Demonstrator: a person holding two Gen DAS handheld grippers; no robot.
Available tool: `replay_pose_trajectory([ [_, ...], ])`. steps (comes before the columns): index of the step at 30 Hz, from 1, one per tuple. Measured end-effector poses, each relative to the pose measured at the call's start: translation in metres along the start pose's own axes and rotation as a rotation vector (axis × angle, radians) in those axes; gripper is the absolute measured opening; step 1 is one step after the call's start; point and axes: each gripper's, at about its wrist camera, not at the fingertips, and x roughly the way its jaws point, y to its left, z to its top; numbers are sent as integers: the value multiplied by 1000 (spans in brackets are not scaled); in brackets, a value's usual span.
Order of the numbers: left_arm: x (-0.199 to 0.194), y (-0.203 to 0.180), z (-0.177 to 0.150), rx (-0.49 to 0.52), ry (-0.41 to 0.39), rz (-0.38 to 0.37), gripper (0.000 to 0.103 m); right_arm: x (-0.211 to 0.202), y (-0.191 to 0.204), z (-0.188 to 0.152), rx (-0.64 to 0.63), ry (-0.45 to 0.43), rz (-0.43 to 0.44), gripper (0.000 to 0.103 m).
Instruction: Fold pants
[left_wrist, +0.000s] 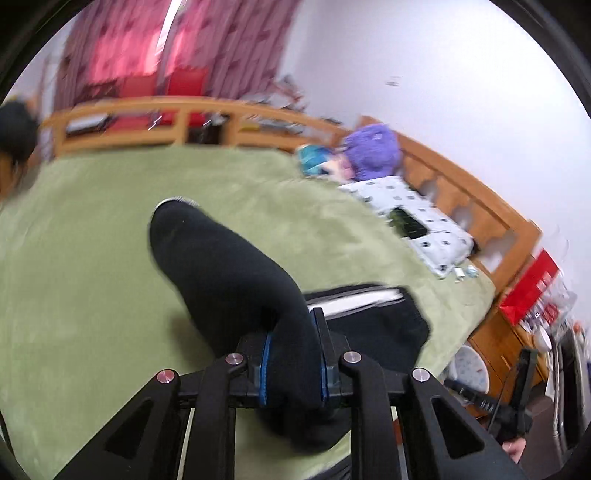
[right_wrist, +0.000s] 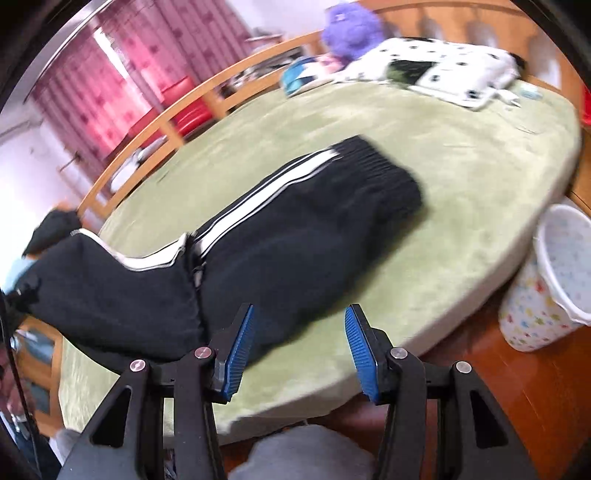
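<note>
Black pants (right_wrist: 303, 229) with white side stripes lie on the green bed cover (right_wrist: 461, 177), waistband toward the pillow. The leg end (right_wrist: 110, 288) is lifted and folded over at the left. My left gripper (left_wrist: 293, 354) is shut on the black leg fabric (left_wrist: 221, 266), holding it raised above the bed. My right gripper (right_wrist: 299, 343) is open and empty, hovering at the bed's near edge just in front of the pants' lower edge, with blue pads (right_wrist: 240, 354) showing.
A spotted pillow (right_wrist: 443, 66) and a purple plush toy (right_wrist: 351, 26) lie at the bed's head. A wooden rail (right_wrist: 166, 122) runs along the far side. A white patterned bin (right_wrist: 546, 280) stands on the wooden floor at the right.
</note>
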Motion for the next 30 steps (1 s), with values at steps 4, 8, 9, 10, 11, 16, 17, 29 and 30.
replay_pose_trajectory([
  [4,42,-82,30,89,16,-73,16,-21,-32,-1,30,0,-55,51],
  [8,113,-163,35,120,73,-178,15,-30,-54,-11,77,16,-88,51],
  [9,134,-180,32,120,96,-214,16,-28,-60,-14,88,25,-100,51],
  [10,149,-196,26,136,132,-236,16,-27,-67,-18,95,38,-116,51],
  [11,163,-206,21,155,178,-255,17,-25,-72,-21,101,45,-131,51],
  [16,164,-196,-5,174,217,-287,37,-14,-90,-21,103,57,-153,51],
  [17,157,-184,-6,175,197,-266,53,-13,-90,-17,96,44,-145,51],
  [29,142,-1,-65,-43,315,-22,70,79,-47,72,-24,1,18,62],
  [30,144,5,-72,-53,326,-15,70,96,-50,72,0,54,40,61],
])
